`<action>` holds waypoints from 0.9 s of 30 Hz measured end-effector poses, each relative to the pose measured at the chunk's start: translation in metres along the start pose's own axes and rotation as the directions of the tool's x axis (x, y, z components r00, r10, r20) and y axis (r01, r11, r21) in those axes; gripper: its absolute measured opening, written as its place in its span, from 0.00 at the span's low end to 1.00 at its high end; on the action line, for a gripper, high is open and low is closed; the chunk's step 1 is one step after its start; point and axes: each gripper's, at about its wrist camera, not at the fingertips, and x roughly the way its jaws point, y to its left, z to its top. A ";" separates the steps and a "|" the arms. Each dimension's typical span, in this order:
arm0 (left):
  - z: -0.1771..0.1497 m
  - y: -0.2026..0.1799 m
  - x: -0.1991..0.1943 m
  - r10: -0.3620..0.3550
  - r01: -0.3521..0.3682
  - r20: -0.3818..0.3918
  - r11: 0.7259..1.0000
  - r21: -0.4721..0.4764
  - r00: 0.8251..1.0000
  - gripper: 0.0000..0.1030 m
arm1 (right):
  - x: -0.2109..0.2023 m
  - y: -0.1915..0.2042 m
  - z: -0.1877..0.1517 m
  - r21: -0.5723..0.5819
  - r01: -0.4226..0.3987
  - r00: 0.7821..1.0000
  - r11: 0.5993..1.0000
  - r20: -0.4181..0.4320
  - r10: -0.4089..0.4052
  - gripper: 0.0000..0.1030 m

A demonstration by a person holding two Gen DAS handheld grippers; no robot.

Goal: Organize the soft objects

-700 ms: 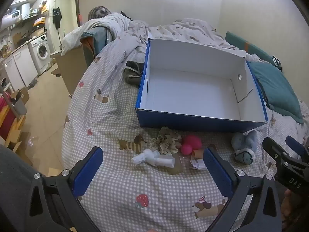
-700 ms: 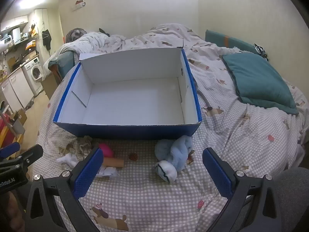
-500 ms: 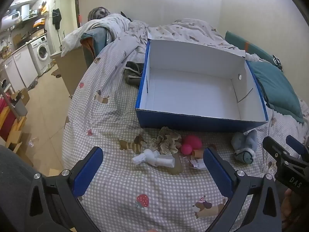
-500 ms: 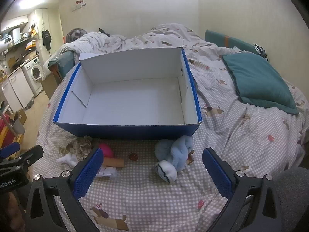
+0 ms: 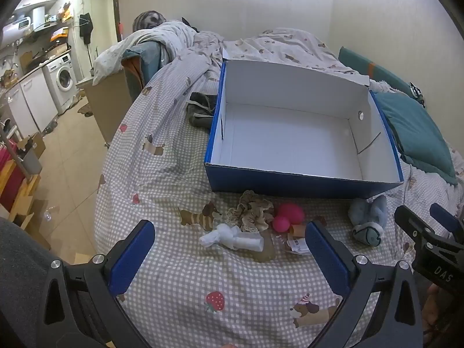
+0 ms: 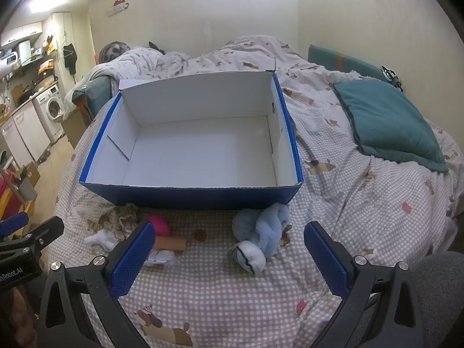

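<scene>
Grippers first: left hand-held gripper (image 5: 229,256) with its blue pads spread wide and nothing between them, hovering over the checked bedspread (image 5: 179,284); right hand-held gripper (image 6: 226,258) likewise spread and empty. Just beyond the left one, a white knotted cloth (image 5: 230,239), limp and light by the look of it, best pinched at the bunched knot where the fabric is thickest. Touching it, a beige frilly scrunchie (image 5: 251,211), springy and likely to compress to almost nothing, so a grip across the whole ruffle seems safest. Beside that, two pink rounded pieces (image 5: 287,216), material unclear, possibly squashy and prone to roll. A cardboard tube (image 6: 171,243) and a paper tag (image 5: 297,243) lie among them. Ahead of the right gripper, a pale blue plush toy (image 6: 261,232), fluffy, light, with a white striped end nearest; its thick middle offers the firmest hold. Behind all these, an empty blue box (image 6: 191,197) with white interior, near wall touching the plush. Further off, a teal pillow (image 6: 388,124).
</scene>
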 end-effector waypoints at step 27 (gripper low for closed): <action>0.003 0.002 -0.003 0.013 -0.013 0.009 1.000 -0.007 1.000 1.00 | 0.001 0.001 0.000 -0.002 0.002 1.000 1.000 -0.002 -0.002 1.00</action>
